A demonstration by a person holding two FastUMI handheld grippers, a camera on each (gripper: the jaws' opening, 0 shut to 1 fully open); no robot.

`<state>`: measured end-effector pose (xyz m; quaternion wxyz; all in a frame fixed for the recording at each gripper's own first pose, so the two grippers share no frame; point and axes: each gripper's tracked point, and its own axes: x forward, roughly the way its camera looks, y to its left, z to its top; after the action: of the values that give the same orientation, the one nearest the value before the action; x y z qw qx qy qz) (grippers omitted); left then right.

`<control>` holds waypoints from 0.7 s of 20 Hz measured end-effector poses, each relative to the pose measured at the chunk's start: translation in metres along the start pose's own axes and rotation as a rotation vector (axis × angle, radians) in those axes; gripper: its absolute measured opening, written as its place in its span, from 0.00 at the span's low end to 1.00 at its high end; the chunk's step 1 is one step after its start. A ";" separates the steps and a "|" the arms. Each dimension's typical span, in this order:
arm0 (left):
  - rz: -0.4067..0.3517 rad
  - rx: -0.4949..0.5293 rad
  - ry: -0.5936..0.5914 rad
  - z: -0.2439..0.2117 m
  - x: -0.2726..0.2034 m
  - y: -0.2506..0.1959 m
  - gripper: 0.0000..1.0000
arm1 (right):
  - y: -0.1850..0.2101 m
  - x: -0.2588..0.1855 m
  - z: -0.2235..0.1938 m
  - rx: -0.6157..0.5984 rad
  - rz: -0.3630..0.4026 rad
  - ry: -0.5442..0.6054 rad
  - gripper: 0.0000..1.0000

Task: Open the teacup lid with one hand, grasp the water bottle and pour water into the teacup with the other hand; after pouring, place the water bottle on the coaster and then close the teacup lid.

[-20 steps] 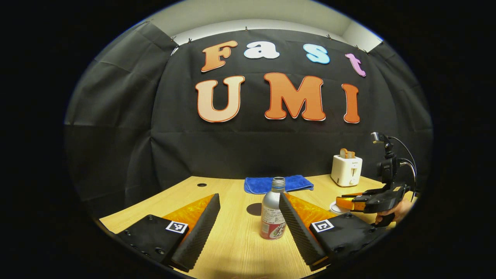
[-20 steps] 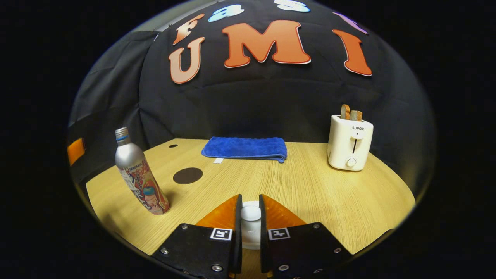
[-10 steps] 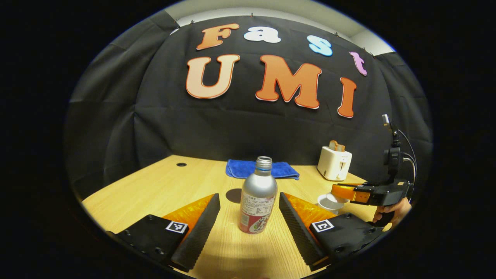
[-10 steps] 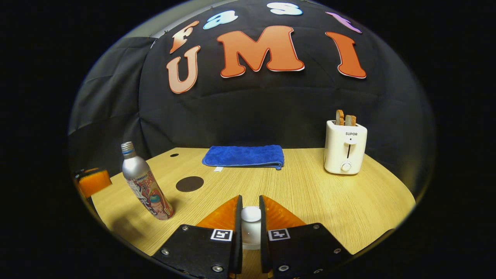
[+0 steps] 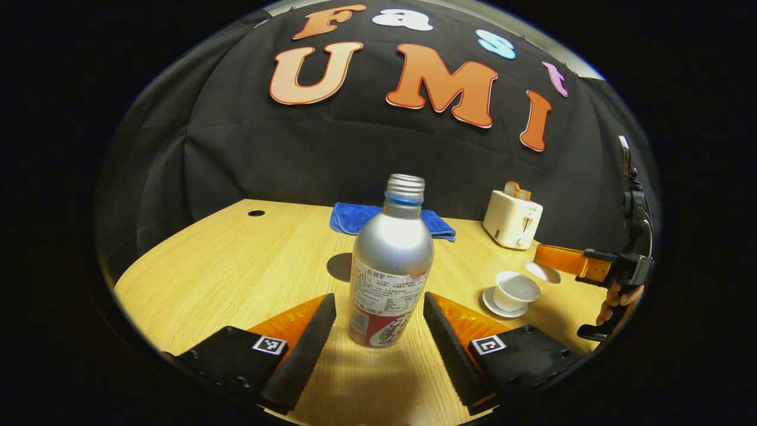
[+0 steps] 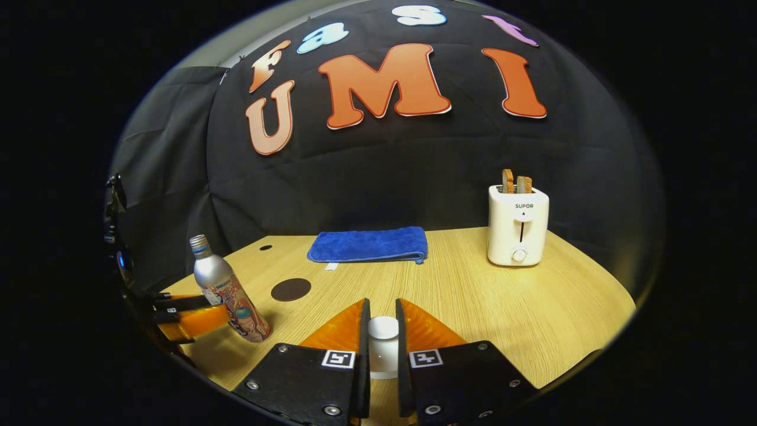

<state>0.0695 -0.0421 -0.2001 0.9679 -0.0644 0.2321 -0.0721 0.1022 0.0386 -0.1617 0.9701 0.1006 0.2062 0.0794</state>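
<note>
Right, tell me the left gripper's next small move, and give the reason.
Probably close the left gripper on the silver metal water bottle: the bottle stands upright between its open jaws, untouched on either side. The white teacup already sits uncovered on its saucer, and the right gripper holds the white teacup lid clear.

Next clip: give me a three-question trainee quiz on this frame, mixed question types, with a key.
1. True or false: the left hand-held gripper is shut on the water bottle.
2. What does the right hand-held gripper hold? A) teacup lid B) blue towel C) toaster
3. What is the teacup standing on?

Key: 1. False; its fingers stand open on either side of the bottle. 2. A. 3. A saucer, uncovered.
</note>
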 end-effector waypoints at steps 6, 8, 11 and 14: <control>-0.008 0.041 0.038 -0.011 0.022 -0.004 0.96 | -0.001 -0.006 0.008 0.013 -0.002 -0.017 0.19; -0.004 0.055 0.036 -0.010 0.027 -0.006 0.96 | -0.005 -0.008 0.008 0.007 -0.010 -0.019 0.19; 0.036 0.101 0.043 -0.009 0.032 0.001 0.96 | -0.009 -0.011 0.009 0.003 -0.014 -0.020 0.19; 0.054 0.126 0.035 -0.006 0.035 0.000 0.87 | -0.013 -0.014 0.011 0.010 -0.014 -0.032 0.19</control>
<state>0.0974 -0.0481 -0.2209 0.9674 0.0041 0.2458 -0.0617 0.0959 0.0212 -0.1494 0.9733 0.1050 0.1920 0.0697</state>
